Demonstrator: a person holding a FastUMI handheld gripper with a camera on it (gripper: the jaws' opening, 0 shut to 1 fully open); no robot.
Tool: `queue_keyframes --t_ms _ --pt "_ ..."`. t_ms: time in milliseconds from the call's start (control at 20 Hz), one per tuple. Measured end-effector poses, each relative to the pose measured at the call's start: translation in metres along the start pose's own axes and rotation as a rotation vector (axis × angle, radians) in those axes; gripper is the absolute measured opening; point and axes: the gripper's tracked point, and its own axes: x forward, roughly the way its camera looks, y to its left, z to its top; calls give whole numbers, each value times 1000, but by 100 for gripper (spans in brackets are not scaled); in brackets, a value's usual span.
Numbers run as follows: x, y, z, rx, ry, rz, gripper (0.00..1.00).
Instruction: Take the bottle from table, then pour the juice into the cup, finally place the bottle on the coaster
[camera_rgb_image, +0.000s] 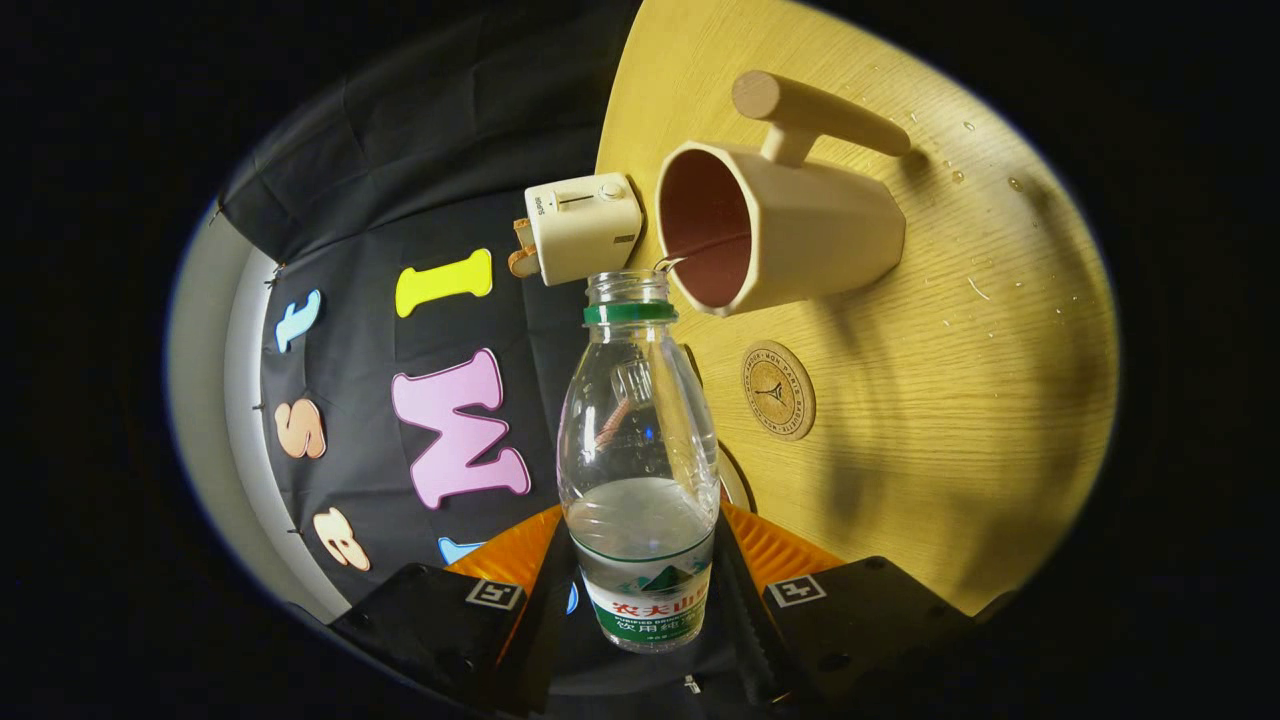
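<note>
Clamped between our gripper (640, 590) fingers, the clear plastic bottle (638, 470) tips its mouth just beside the beige cup (790, 235)'s rim.

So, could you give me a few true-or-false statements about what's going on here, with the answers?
1. The hand-held gripper is shut on the bottle, a finger on each side. True.
2. The bottle has its cap on. False: its neck is open, with only a green ring below the mouth.
3. A thin stream runs from the bottle's mouth into the cup. True.
4. The bottle stands on the coaster. False: the coaster lies bare on the table, beside the bottle and apart from it.
5. The bottle is empty. False: some clear liquid is left inside.
6. A small toaster sits next to the cup. True.
</note>
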Motion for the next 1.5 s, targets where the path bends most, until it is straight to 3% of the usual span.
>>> queue_keyframes --t_ms 1500 --pt "5 12 -5 87 1 24 74"
